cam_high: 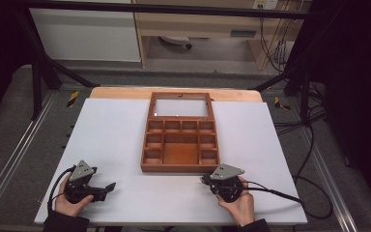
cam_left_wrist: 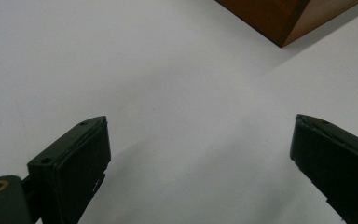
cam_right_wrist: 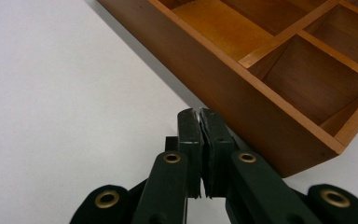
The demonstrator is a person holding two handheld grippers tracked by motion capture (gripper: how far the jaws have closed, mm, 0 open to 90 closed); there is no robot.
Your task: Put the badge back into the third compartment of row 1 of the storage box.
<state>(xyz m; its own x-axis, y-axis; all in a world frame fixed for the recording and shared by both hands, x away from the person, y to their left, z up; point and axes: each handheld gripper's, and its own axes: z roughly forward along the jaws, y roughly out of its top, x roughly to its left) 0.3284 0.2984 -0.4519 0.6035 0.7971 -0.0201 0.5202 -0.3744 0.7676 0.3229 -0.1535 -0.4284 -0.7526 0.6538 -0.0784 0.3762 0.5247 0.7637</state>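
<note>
Wooden compartment tray (cam_high: 180, 140) sits mid-bench on the white bench (cam_high: 106, 145), compartments empty. Left tool (cam_high: 107, 187) rests near the front left edge, jaws spread wide, nothing between them. Right tool (cam_high: 204, 180) just beside the tray's front right corner, jaws pressed together, empty.
</note>
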